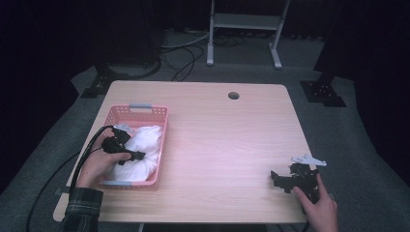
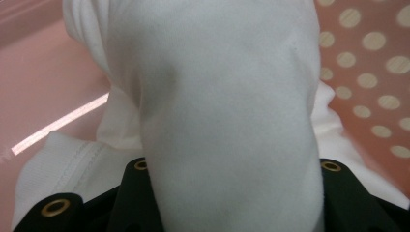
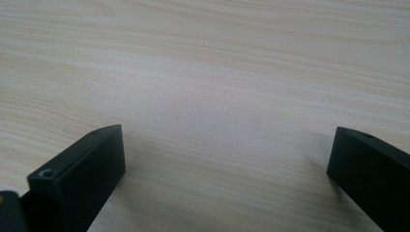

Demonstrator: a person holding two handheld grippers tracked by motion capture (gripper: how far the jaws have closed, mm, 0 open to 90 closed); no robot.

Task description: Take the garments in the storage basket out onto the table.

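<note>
A bundled white cloth lies in a pink perforated basket at the table's left side. My left gripper reaches into the basket from the left, held by a hand in a plaid sleeve. In the left gripper view a thick fold of the white cloth sits squeezed between the two black jaws, with the pink basket wall behind it. My right gripper rests low over the bare table near the front right. In the right gripper view it stands open, with nothing but wood between the jaws.
The light wooden table has a round cable hole near its far edge. A black cable trails from the left gripper off the table's left edge. A metal stand and floor cables lie beyond the table.
</note>
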